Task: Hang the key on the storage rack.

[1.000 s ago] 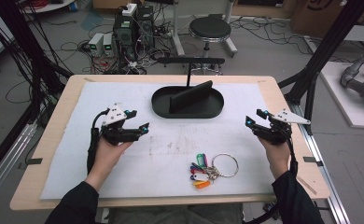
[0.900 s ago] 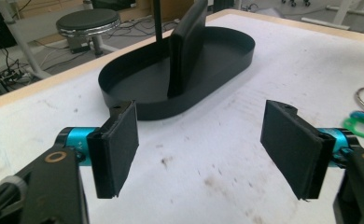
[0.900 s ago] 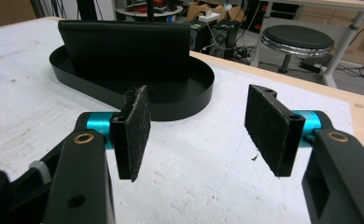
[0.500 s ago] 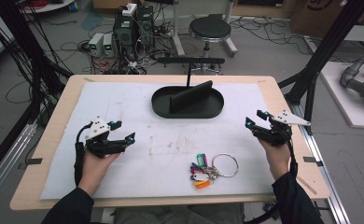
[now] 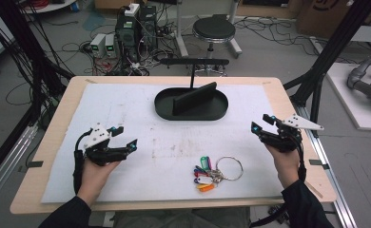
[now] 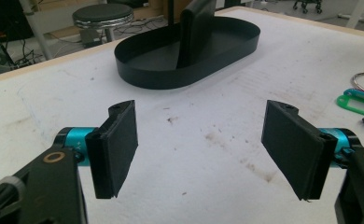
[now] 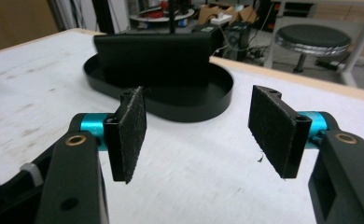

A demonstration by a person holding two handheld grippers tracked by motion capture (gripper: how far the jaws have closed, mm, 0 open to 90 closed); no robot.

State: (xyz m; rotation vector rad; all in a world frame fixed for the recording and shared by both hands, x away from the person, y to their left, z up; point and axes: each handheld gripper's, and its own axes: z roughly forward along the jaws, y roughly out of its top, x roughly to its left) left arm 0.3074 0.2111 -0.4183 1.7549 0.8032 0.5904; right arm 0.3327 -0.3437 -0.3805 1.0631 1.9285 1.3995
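High view: both claws hover apart over the white-covered bench (image 5: pixel 126 104), nothing gripped. The left claw (image 5: pixel 126 138) stands wide open, and the right claw (image 5: pixel 262 122) has just been opening, with nothing between its jaws. The bunch of keys (image 5: pixel 211 171) with coloured tags lies on the near part of the bench, between the two hands, nearer the right. The black tray (image 5: pixel 191 101) sits farther back. This looks like the approach step; next, one claw should drop over the key ring and close.
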